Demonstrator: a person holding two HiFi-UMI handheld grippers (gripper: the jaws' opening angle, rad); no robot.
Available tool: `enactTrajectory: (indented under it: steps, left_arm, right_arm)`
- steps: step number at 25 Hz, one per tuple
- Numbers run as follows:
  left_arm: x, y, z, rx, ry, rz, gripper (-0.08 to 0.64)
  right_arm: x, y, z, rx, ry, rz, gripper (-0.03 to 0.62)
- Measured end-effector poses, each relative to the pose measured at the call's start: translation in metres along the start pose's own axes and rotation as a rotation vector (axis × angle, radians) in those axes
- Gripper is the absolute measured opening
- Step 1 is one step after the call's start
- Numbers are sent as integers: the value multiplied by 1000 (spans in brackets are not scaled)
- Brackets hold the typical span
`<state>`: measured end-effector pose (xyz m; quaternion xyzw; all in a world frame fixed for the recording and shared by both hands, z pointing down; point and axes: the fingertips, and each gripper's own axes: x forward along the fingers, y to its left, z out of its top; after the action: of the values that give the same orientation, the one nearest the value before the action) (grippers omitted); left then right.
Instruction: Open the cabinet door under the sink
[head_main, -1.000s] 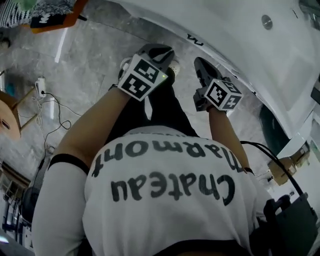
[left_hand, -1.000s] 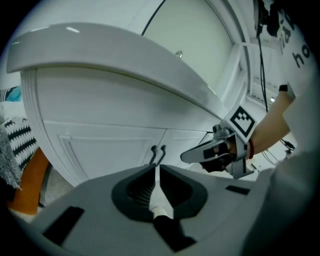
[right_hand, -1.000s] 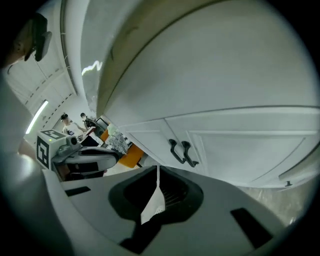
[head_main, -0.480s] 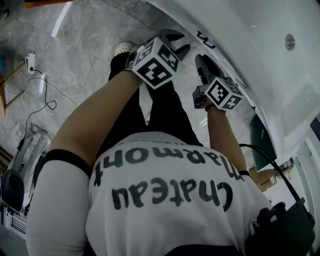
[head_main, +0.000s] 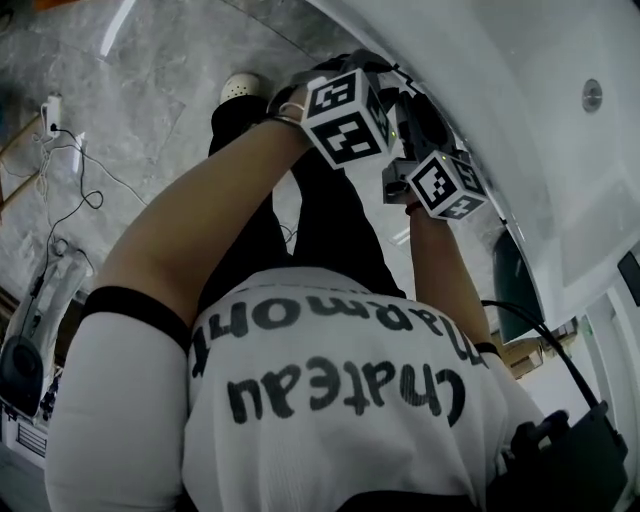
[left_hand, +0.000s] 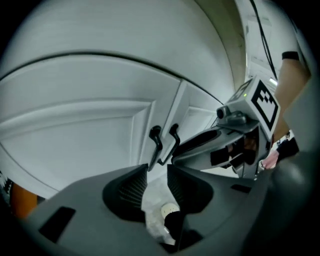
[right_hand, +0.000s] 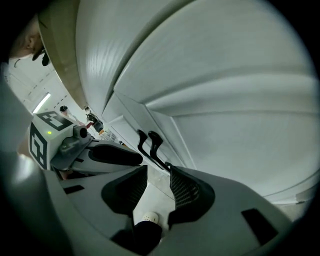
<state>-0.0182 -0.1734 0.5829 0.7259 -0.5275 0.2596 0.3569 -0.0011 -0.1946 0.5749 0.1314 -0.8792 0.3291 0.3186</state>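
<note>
Two white cabinet doors (left_hand: 85, 115) meet under the white sink counter (head_main: 520, 90), each with a black handle: the left handle (left_hand: 156, 144) and the right handle (left_hand: 173, 142), also seen as the pair of handles (right_hand: 149, 145). My left gripper (left_hand: 157, 175) points down at them, its jaws just opened, with nothing between the pads. My right gripper (right_hand: 159, 179) is beside it, its jaws also just opened and empty. Both handles lie just ahead of the fingertips. In the head view, the left marker cube (head_main: 348, 118) and right marker cube (head_main: 446, 186) sit close together at the counter's edge, and the jaws are hidden.
The person's black trousers and a white shoe (head_main: 243, 88) stand on the grey marble floor (head_main: 150, 110). Cables (head_main: 70, 170) trail at the left. A black bag (head_main: 570, 450) hangs at the lower right. The counter overhangs both grippers.
The left gripper has moved right and down, close beside the right one at the counter's edge. The right gripper has sunk slightly.
</note>
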Motion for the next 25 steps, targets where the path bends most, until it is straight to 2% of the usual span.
enactTrajectory:
  steps: [4,11,17,22,25]
  left_arm:
    - [5,1,11,22,-10,-17,103]
    - [20,2,13,64,13,-55,101]
    - [25,2,12,89,-12,-79,77]
    - [30,-1,9,236,2,-89,77]
    - [28,-3,7,261,-6,-98,77]
  right_arm:
    - [-4,-5,9,41,-29,-19,126]
    - [-5,-7,6,52,-37,-4,98]
    - [-3,-6,4,48,-84,-12,82]
    - [-2,-4,-2,-16,-88,-7,67]
    - [-3,-3,-3,-17,-107,-3,67]
